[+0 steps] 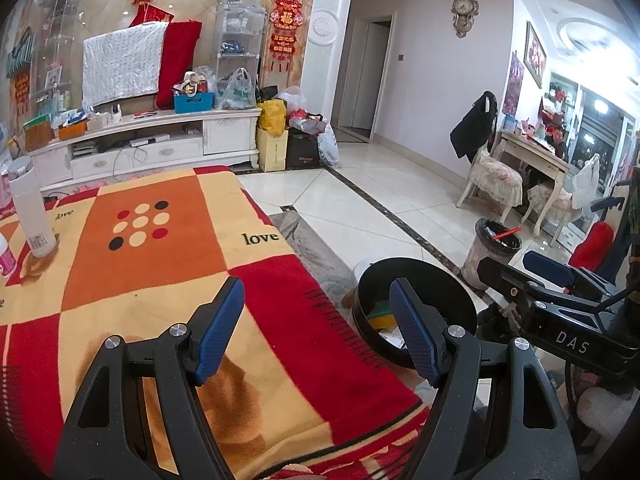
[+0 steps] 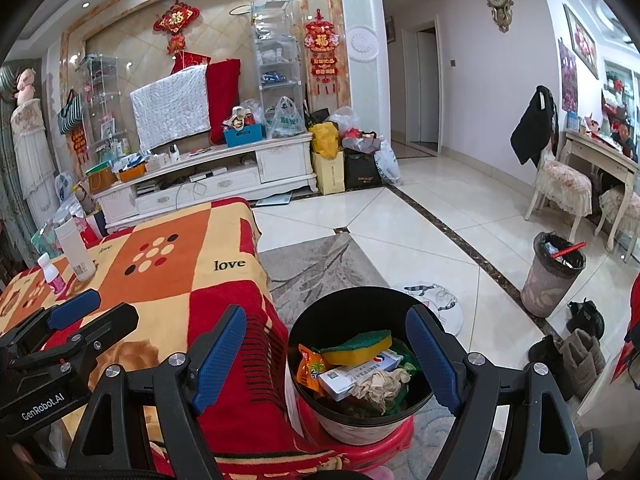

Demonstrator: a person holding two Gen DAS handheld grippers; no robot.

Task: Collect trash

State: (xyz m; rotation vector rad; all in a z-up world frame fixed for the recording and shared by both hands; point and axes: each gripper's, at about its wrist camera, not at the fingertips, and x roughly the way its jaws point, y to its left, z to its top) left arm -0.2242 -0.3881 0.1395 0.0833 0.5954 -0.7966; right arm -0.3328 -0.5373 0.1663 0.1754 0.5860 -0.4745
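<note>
A black-lined trash bin stands on a red stool beside the table; it also shows in the left wrist view. Inside lie a yellow-green sponge, an orange snack wrapper, a white box and crumpled paper. My right gripper is open and empty, hovering over the bin. My left gripper is open and empty over the table's blanket edge, left of the bin. The right gripper shows at the left wrist view's right side.
The table blanket bears a white bottle and a small pink-labelled bottle at its far left. A second bin stands on the tiled floor at right. Shoes, chairs and a TV cabinet lie beyond.
</note>
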